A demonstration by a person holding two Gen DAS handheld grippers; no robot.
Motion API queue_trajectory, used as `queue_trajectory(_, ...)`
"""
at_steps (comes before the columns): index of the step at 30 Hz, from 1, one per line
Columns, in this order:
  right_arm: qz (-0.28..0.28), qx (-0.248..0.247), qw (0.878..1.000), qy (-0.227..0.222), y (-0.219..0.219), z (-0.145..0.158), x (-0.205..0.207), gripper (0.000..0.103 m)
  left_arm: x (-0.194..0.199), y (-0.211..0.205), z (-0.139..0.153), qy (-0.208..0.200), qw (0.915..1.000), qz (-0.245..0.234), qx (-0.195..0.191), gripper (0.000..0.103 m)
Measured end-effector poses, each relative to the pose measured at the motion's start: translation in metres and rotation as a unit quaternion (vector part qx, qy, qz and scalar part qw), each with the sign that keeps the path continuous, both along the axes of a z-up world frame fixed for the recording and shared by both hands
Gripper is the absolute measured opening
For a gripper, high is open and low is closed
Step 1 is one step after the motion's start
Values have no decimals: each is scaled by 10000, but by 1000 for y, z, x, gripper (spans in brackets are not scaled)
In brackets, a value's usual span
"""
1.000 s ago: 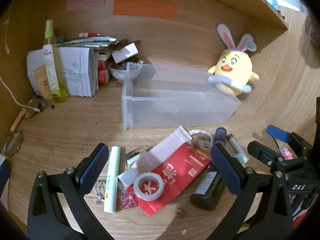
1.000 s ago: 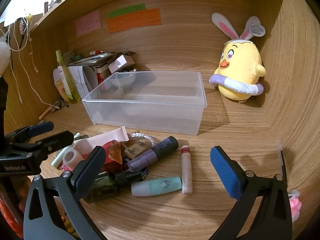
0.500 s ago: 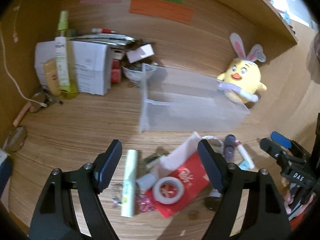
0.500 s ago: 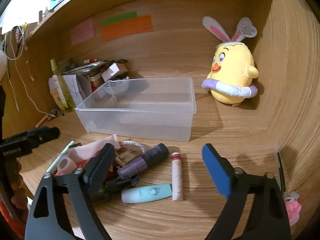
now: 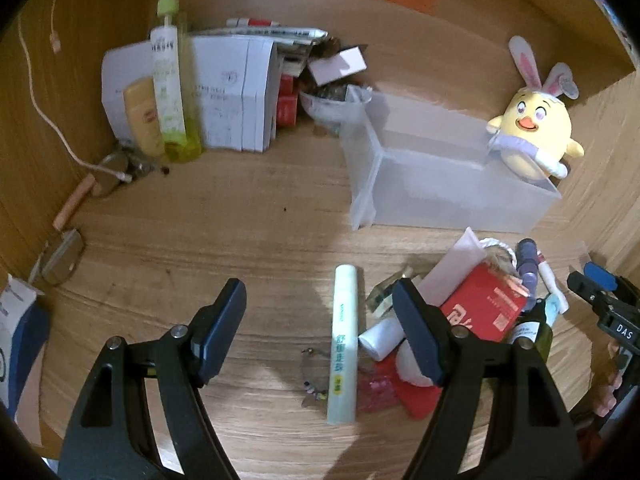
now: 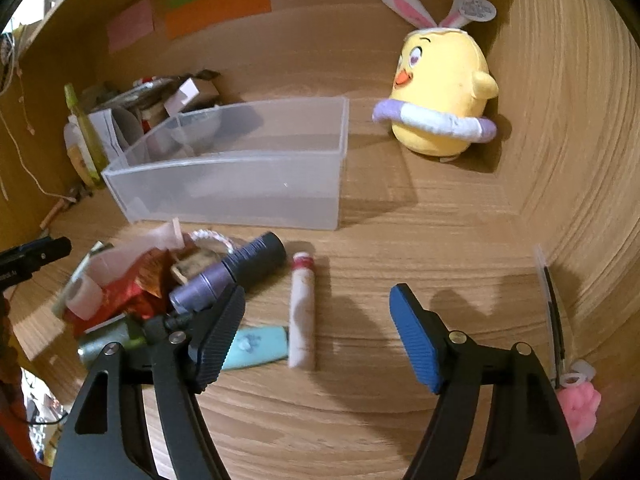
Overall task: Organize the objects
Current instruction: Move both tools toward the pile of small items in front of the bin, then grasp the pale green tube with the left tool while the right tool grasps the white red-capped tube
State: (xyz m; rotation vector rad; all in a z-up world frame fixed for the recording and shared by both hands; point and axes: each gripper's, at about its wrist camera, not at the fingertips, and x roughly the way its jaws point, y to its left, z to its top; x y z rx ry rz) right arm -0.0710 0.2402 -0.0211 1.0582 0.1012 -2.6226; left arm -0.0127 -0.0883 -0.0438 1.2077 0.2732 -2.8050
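A clear plastic bin (image 5: 440,200) (image 6: 240,196) stands empty on the wooden desk. In front of it lies a pile: a pale green tube (image 5: 344,336), a red packet (image 5: 484,308), a purple tube (image 6: 232,272), a teal tube (image 6: 260,344) and a white tube with a red cap (image 6: 302,312). My left gripper (image 5: 320,332) hangs open over the green tube, which shows between its fingers untouched. My right gripper (image 6: 318,336) has its jaws closing; the white tube lies between them and the pads do not press on it.
A yellow chick plush (image 6: 440,92) sits at the back right beside the bin. A green spray bottle (image 5: 170,80), folded papers (image 5: 228,92) and a bowl (image 5: 328,108) crowd the back left. A pink toy (image 6: 580,404) and a dark comb (image 6: 554,312) lie by the right wall.
Both grippers have narrowed their jaws and dropped closer to the pile. The left one swung left, so the green tube now lies between its fingers.
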Motion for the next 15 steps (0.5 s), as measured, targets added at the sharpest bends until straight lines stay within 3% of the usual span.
queue_trajectory(3,-29,80,9999,-62,1,-3,-2,72,0,-4,-5,-66,9999,-10,137,74)
queue_trajectory(4,-42,110,9999,-96,1,-4,-3,71,0,-5,-6,-89,9998,-5,149,68)
queue_trajectory(6,-81,193,9996,-181,0,-7,-7,61,-1,-6,-8,-157,9997,-29,164,61)
queue_trajectory(9,-51,191,9992,-337,0,-12,-12,51,-2,-6,-11,-225,9995,-74,226,60)
queue_trajectory(15,32,187,9989,-423,-7,-19,-12,44,-6,-3,-19,-377,9991,-143,121,55)
